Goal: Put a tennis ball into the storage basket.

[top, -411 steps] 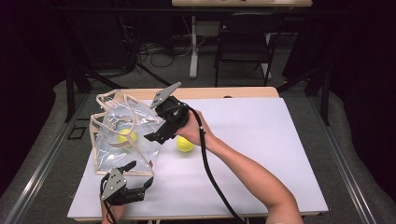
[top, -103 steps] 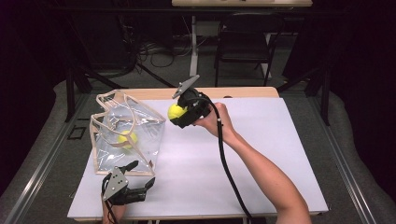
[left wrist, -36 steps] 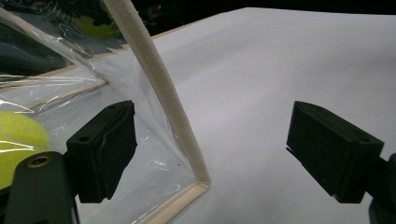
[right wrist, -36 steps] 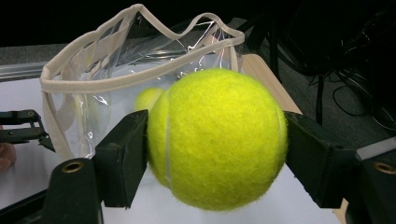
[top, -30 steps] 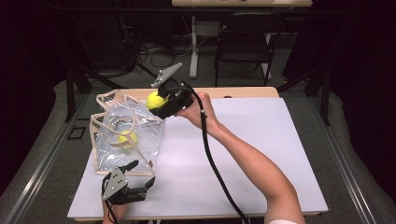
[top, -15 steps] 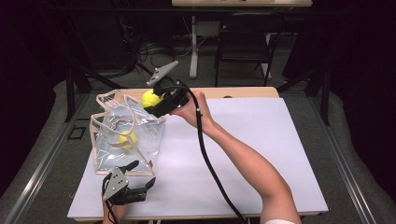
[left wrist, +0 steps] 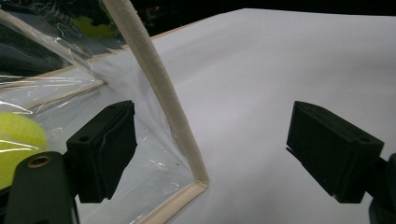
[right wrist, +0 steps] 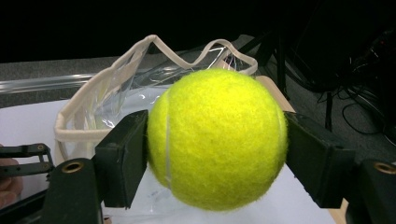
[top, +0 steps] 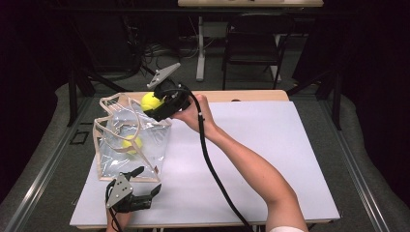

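Gripping a tennis ball, the right gripper is raised above the open mouth of a clear plastic bag at the far left of the white table. Both black jaws press flat against opposite sides of the ball, seen close in the right gripper view. The ball is bright yellow-green with a fuzzy felt nap and one pale curved seam down its left side; no dirt or damage is visible. From the high view it sits just over the bag's far rim, not yet inside.

The bag is transparent, creased and glossy, edged all round with cream fabric trim, and its top edge stands open in a wavy line. A second tennis ball of the same colour lies inside the bag, near its middle, seen through the plastic.

The left gripper rests low at the near left edge of the table, just beside the bag's near corner. Its jaws are spread wide apart: in the left gripper view one stands against the clear bag wall, the other over bare white table, with the trimmed corner between them and nothing clamped.

A black cable trails from the right gripper along the person's forearm.
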Available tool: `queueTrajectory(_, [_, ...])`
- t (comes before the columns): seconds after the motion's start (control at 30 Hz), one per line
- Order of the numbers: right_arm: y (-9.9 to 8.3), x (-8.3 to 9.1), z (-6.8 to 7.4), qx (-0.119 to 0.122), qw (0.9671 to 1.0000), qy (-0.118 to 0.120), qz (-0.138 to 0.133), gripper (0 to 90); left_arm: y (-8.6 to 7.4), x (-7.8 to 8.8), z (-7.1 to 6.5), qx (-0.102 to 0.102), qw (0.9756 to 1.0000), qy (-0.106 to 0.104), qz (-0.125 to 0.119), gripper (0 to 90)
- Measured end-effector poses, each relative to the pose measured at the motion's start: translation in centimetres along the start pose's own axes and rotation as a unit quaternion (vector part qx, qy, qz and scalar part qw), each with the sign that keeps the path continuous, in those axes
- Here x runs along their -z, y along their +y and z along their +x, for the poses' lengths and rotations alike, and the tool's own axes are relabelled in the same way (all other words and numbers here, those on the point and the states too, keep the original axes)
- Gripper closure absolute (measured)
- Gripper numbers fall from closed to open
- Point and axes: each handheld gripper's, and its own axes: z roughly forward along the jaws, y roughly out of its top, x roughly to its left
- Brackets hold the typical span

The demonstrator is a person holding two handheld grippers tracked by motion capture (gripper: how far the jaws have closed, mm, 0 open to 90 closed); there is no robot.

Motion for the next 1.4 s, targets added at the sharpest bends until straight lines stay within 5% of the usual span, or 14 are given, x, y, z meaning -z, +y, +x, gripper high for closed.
queueTrajectory(1.4, [2.0,-1.2,1.3,0.022,0.9988,0.001,-0.043,25.8,0.0,-0.1,0.0,-0.002,1.0000,-0.005,0.004,16.0])
